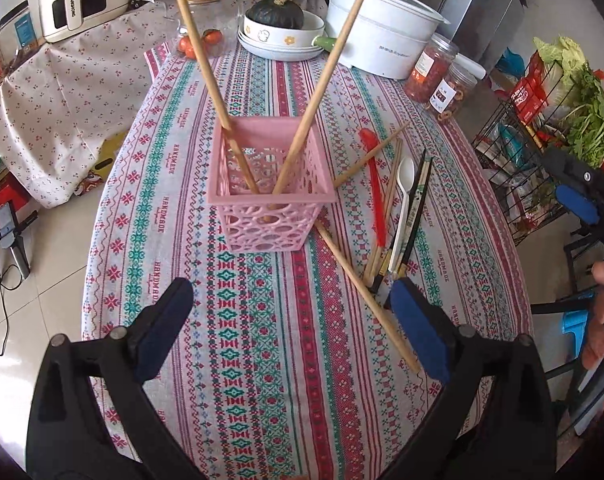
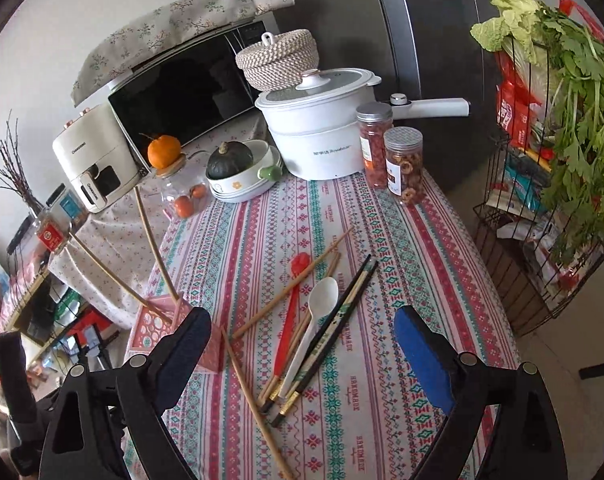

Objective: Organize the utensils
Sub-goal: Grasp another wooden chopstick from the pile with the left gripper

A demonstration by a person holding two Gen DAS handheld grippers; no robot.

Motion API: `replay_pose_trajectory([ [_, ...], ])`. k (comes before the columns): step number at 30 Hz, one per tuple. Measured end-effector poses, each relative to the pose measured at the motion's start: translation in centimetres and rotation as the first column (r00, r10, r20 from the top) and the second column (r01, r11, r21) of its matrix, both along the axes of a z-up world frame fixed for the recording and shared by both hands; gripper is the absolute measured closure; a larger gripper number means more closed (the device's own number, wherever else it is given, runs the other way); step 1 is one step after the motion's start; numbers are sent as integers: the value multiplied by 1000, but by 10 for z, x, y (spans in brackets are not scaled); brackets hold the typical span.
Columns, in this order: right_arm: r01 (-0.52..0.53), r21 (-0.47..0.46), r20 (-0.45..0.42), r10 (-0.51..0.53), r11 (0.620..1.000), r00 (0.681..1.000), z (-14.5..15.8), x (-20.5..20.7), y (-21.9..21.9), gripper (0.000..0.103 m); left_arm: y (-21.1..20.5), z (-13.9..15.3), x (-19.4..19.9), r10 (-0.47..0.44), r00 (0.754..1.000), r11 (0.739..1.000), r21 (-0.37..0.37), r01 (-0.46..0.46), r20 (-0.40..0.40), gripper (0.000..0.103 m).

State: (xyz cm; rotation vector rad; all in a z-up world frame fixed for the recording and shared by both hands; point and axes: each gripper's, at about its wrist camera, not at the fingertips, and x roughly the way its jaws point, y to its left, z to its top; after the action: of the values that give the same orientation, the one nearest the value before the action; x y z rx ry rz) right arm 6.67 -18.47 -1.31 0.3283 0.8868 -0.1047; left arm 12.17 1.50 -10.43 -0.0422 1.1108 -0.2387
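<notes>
Both claws stand wide apart and grip nothing. I see my left claw above the patterned surface, just in front of the pink basket. Two long wooden chopsticks lean upright inside that basket, crossing near its bottom. My right claw hangs over the loose utensils lying flat on the surface: a white spoon, a red spoon, a dark chopstick pair, and several wooden chopsticks. One wooden chopstick lies just beside the basket's base. The loose pile rests to the right of the basket.
</notes>
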Motion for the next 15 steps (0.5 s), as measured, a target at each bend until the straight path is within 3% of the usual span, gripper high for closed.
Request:
replay_pose_trajectory([
  [5, 29, 28, -88, -26, 999, 996, -16, -4, -29, 9, -32, -25, 0, 26, 999, 1000, -2, -26, -19, 7],
  [7, 39, 50, -113, -34, 998, 993, -21, -4, -37, 9, -45, -35, 3, 30, 999, 1000, 2, -30, -12, 19],
  [9, 41, 57, -130, -33, 998, 991, -24, -2, -43, 9, -52, -46, 8, 35, 999, 999, -6, -35, -18, 46],
  [11, 39, 64, -136, -30, 997, 990, -24, -2, -47, 9, -57, -57, 13, 62, 998, 998, -17, -63, -27, 60],
  [15, 30, 88, -138, -17, 996, 990, -22, -2, -51, 9, -69, -71, 22, 99, 995, 995, 19, -99, -4, 66],
])
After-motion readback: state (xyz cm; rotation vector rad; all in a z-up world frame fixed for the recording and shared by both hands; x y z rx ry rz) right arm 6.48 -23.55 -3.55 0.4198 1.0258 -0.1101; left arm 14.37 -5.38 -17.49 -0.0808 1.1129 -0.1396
